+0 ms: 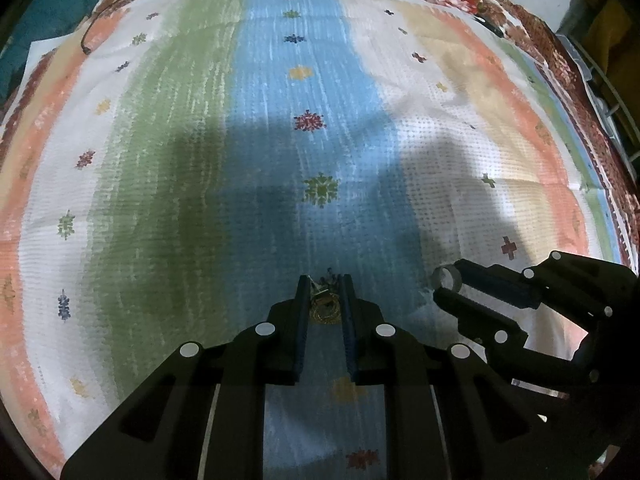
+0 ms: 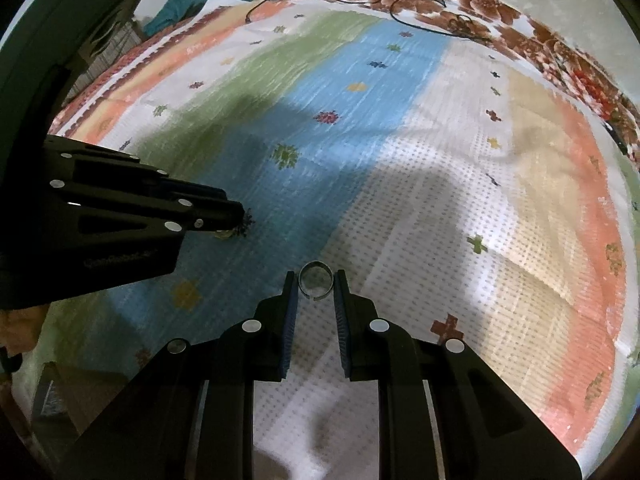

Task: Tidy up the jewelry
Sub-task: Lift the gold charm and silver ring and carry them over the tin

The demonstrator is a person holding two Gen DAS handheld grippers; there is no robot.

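So: left gripper pinching gold jewelry mid-cloth; right gripper clamped on silver ring, just beside.

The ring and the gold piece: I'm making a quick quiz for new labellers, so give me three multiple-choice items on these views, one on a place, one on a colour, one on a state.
1. Where is the ring?
A. Between the right gripper's fingers
B. On the green stripe
C. Beside the black cable

2. What colour is the cloth stripe under the gold jewelry?
A. Orange
B. Blue
C. Green

3. How does the left gripper stand?
A. Spread wide over bare cloth
B. Out of view
C. Fingers close around the gold jewelry

Answers:
1 A: the right gripper has the ring between its fingertips.
2 B: blue weave shows around the piece.
3 C: both fingers flank it narrowly; an actual grip cannot be told.
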